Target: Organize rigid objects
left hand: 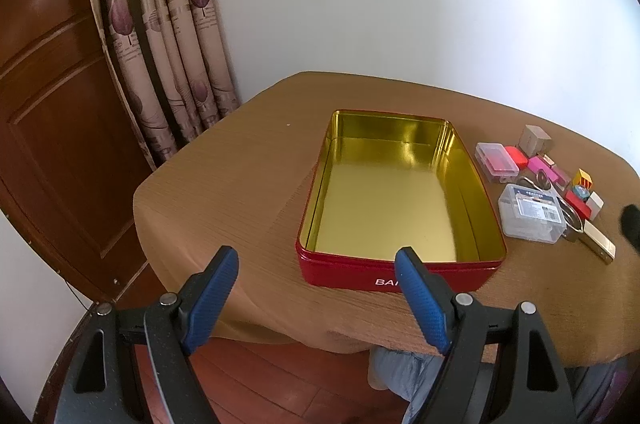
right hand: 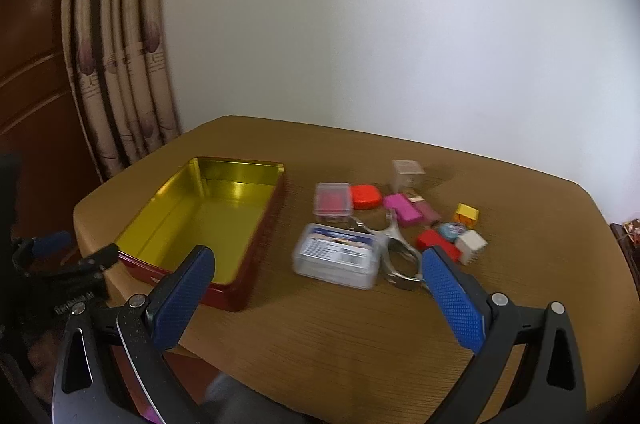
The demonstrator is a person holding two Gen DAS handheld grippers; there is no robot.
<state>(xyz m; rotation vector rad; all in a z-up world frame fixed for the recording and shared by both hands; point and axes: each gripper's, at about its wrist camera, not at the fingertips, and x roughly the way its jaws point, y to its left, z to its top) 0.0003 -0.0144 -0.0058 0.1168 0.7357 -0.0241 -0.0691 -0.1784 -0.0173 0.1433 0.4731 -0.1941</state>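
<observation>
An open red tin (left hand: 352, 274) (right hand: 260, 236) with a bare gold inside lies on the brown table. Right of it sits a cluster of small items: a clear labelled plastic box (left hand: 534, 220) (right hand: 336, 258), a clear box with red contents (left hand: 496, 160) (right hand: 332, 202), an orange-red case (right hand: 365, 197), a pink block (right hand: 404, 210), metal clippers (right hand: 400, 256), a beige cube (left hand: 534, 138) (right hand: 407, 173). My left gripper (left hand: 316, 260) hangs open at the tin's near edge. My right gripper (right hand: 316, 260) is open, short of the labelled box.
The table (left hand: 240, 192) (right hand: 360, 336) stands against a white wall, with patterned curtains (left hand: 160, 44) and a wooden door (left hand: 52, 104) to the left. A person's leg in grey cloth (left hand: 404, 372) shows under the near edge. The left gripper (right hand: 60, 256) appears at the right view's left edge.
</observation>
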